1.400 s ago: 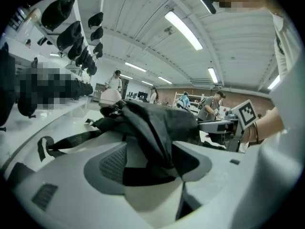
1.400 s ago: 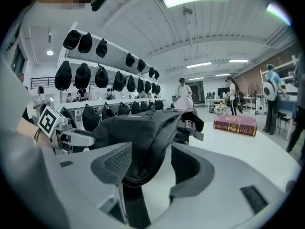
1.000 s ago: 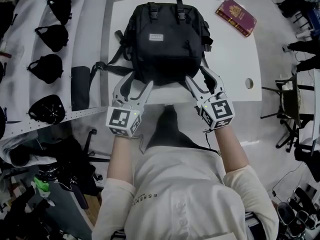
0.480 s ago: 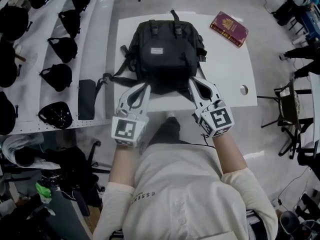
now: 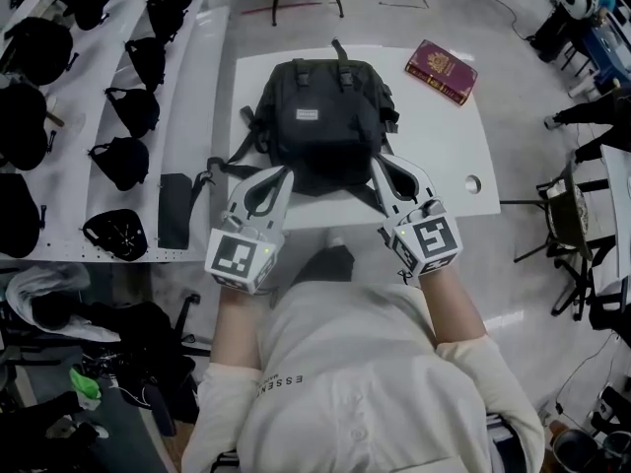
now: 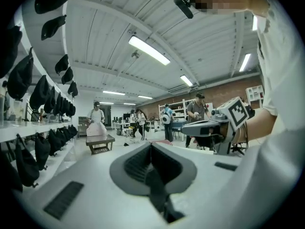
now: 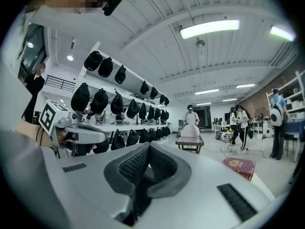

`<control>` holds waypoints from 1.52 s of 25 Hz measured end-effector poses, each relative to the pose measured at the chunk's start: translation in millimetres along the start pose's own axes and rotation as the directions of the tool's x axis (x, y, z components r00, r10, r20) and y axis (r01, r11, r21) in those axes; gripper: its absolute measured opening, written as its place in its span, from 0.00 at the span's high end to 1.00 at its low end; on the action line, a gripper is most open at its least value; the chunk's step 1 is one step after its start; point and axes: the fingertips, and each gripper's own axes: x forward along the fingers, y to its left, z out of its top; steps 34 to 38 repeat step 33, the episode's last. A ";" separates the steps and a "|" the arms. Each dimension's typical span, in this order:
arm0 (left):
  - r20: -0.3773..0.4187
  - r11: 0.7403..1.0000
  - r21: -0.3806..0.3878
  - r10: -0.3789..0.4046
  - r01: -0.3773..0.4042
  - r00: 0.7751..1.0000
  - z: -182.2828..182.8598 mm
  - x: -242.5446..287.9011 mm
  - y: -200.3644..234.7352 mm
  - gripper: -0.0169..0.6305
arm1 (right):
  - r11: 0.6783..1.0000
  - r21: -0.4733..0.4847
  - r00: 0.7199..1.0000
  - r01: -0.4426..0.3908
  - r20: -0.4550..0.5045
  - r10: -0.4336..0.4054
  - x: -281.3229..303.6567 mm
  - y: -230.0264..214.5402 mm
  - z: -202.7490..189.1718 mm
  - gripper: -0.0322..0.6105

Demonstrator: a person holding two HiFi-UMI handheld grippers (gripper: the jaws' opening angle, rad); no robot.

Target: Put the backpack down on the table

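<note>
The backpack (image 5: 320, 126) lies flat on the white tabletop (image 5: 434, 166), its handle end away from us, and as far as we can see it has not shifted from where it sat a second ago. What has changed is at its near edge. Both pairs of fingers (image 6: 86, 175) stood wide apart there, each straddling a shoulder strap, and they have just been closing, so now they are pressed together. In the left gripper view a dark strap (image 6: 155, 187) runs through the closed fingers, and the right gripper view shows another strap (image 7: 138, 194) pinched the same way. From the head view the left gripper (image 5: 283, 172) meets the pack's near left corner and the right gripper (image 5: 379, 163) its near right corner, both pointing away from us over the tabletop's front edge. We judge that we now hold the pack by its straps, so the putting down will only be done once it rests fully and we let go. A red book (image 5: 441, 70) lies well apart near the far right corner, and dark bags (image 5: 123, 161) sit on the shelves (image 5: 187, 97) to the left
</note>
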 end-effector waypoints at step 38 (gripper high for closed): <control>-0.002 0.998 -0.007 0.060 -0.060 0.998 16.9 -2.8 2.3 0.97 | 0.999 -0.035 0.999 -0.025 0.044 0.027 -6.9 -2.8 13.3 0.93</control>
